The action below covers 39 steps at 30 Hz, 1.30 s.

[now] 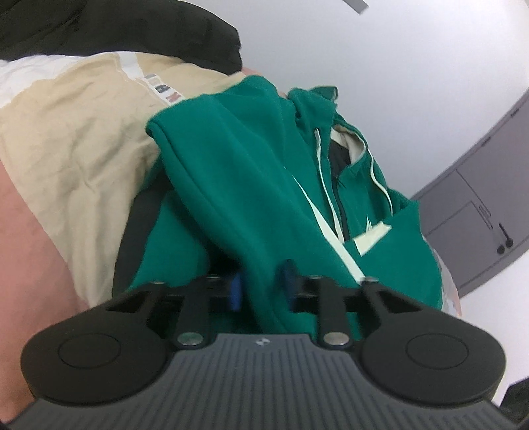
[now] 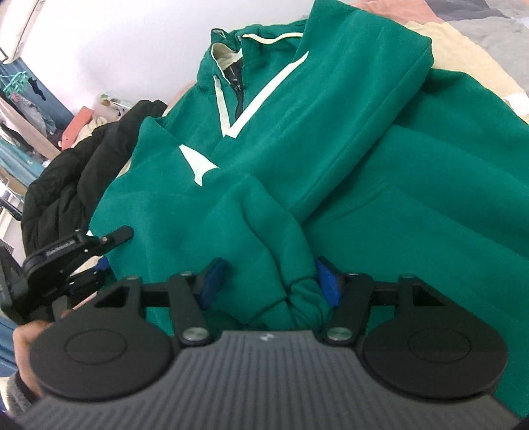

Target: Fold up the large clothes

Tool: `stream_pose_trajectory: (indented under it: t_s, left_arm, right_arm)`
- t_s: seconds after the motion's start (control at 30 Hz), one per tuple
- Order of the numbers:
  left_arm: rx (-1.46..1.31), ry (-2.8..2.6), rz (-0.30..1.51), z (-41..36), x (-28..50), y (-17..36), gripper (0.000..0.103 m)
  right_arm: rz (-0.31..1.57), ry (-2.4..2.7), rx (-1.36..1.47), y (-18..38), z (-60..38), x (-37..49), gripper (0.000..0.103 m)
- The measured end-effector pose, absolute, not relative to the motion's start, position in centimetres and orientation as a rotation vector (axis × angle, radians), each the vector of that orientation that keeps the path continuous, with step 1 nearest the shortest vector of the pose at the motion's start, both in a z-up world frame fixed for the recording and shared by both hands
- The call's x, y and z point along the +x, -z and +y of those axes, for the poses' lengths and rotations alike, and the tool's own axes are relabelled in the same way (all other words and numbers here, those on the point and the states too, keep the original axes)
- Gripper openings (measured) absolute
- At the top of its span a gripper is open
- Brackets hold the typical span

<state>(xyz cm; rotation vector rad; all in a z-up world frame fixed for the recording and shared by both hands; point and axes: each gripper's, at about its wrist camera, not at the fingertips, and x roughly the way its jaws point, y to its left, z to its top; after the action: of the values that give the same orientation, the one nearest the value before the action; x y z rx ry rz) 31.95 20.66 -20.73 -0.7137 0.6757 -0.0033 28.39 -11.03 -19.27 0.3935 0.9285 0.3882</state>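
A green hoodie [image 1: 238, 158] with cream stripes and drawstrings lies spread on a bed, its zip collar toward the wall. My left gripper [image 1: 262, 286] is shut on a long fold of its fabric, which runs up between the blue pads [image 1: 235, 291]. In the right wrist view the same hoodie [image 2: 347, 115] fills the frame. My right gripper [image 2: 269, 281] is shut on a bunched sleeve cuff [image 2: 297, 284] that fills the gap between its pads. The left gripper [image 2: 99, 241] shows at the hoodie's left edge, with a hand [image 2: 26, 334] below it.
Beige bedding [image 1: 72, 139] and a pink sheet [image 1: 29, 251] lie under the hoodie. A black padded jacket [image 2: 66, 172] is heaped beside it, seen too at the top of the left wrist view [image 1: 115, 29]. A grey cabinet [image 1: 479, 205] stands against the white wall.
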Motion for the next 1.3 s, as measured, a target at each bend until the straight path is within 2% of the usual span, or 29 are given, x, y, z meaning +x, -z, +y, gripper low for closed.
stream_pose_trajectory:
  t_s: [0.07,0.2,0.4,0.57,0.7,0.8,0.87,0.93,0.97,1.0,1.07,1.13,1.3]
  left_arm:
    - [-0.730,0.002,0.662,20.7,31.8,20.5,0.012]
    - [-0.719,-0.004,0.616,21.1,31.3,19.6,0.007]
    - [-0.732,-0.057,0.547,22.8,30.4,18.1,0.006]
    - [-0.697,-0.090,0.626,23.6,31.3,19.4,0.007]
    - [-0.659,-0.084,0.660,23.3,31.8,20.0,0.009]
    - [-0.608,-0.133,0.607,23.1,30.9,18.8,0.019]
    - [-0.582,-0.148,0.571,23.1,30.1,17.9,0.033]
    - [-0.557,-0.158,0.541,22.9,29.1,17.1,0.044]
    - [-0.533,-0.155,0.518,22.5,28.5,16.6,0.048]
    - [-0.512,-0.151,0.503,22.2,28.0,16.1,0.049]
    - [-0.492,-0.129,0.490,21.4,27.1,15.2,0.056]
    - [-0.506,-0.068,0.472,20.9,26.5,14.4,0.063]
    - [-0.432,0.036,0.489,18.6,29.4,12.0,0.065]
  right_arm:
    - [0.912,-0.400,0.381,18.9,-11.0,28.3,0.044]
    - [0.861,-0.462,0.333,17.8,-10.3,27.9,0.030]
    - [0.758,-0.591,0.335,15.8,-9.2,27.0,0.027]
    - [0.845,-0.568,0.265,17.2,-7.7,27.3,0.028]
    - [0.859,-0.548,0.197,17.7,-7.1,27.4,0.033]
    - [0.852,-0.548,0.206,17.3,-7.4,27.2,0.039]
    - [0.844,-0.547,0.207,17.4,-7.6,27.0,0.042]
    - [0.837,-0.547,0.212,17.2,-7.9,26.9,0.043]
    - [0.832,-0.544,0.218,17.1,-8.0,26.9,0.046]
    - [0.821,-0.539,0.227,16.9,-8.1,26.9,0.056]
    - [0.791,-0.528,0.245,16.5,-8.4,26.5,0.064]
    - [0.763,-0.516,0.257,15.9,-8.8,26.5,0.064]
    - [0.712,-0.509,0.285,13.9,-10.0,28.0,0.064]
